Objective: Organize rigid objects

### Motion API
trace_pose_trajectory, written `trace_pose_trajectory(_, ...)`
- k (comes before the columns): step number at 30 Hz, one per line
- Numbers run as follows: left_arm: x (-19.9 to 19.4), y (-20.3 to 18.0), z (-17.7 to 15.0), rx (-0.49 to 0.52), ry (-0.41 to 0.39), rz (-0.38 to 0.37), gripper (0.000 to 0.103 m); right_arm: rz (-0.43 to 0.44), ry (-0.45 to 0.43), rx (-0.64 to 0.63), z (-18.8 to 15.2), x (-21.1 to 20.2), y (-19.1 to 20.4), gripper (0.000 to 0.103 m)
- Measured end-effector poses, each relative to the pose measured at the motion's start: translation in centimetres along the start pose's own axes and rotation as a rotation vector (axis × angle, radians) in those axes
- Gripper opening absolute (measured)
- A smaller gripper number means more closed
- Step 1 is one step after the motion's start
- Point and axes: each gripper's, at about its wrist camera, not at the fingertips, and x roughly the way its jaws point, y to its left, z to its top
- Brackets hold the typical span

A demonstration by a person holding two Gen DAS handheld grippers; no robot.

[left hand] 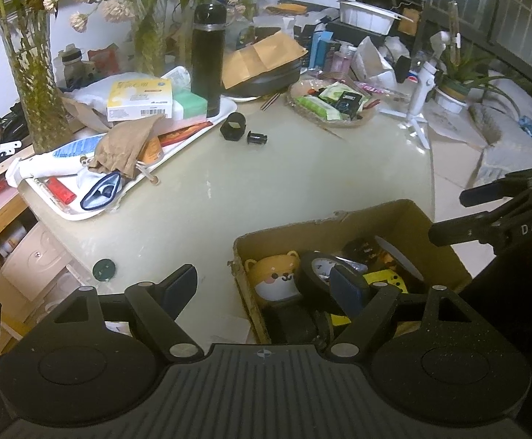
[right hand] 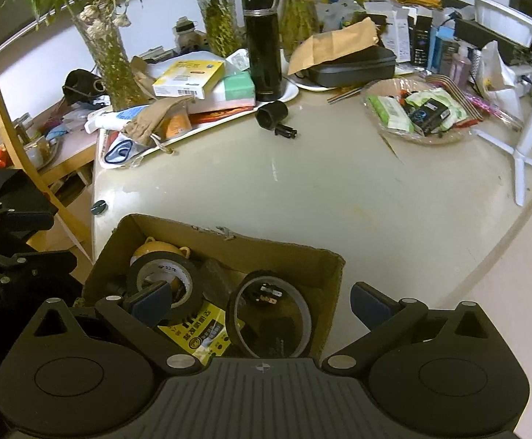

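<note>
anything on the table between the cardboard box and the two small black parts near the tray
No, that stretch is bare tabletop. The right wrist view shows it best: nothing lies between the cardboard box and the small black parts; the left wrist view agrees.

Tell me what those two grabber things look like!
Both are matte black. The left gripper and right gripper each have two angled link arms with silver round pivot pins, dark blue finger pads, a ribbed grey panel with a small compass-like mark, and round discs either side. White letters "DAS" show on one.
</note>
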Motion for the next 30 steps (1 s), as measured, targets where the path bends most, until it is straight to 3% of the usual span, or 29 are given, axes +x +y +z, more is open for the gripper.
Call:
trace_pose_trajectory(13,0.1,-0.1,-0.2,0.0,0.008,0.01,0.079,-0.134,-0.007,-0.063,-0.1,-0.1,1.8,0.103)
trace_pose_trajectory(30,0.0,-0.1,-0.2,0.001,0.009,0.012,0.079,-0.147,-0.019,-0.044,0.2,-0.2,1.5,0.103)
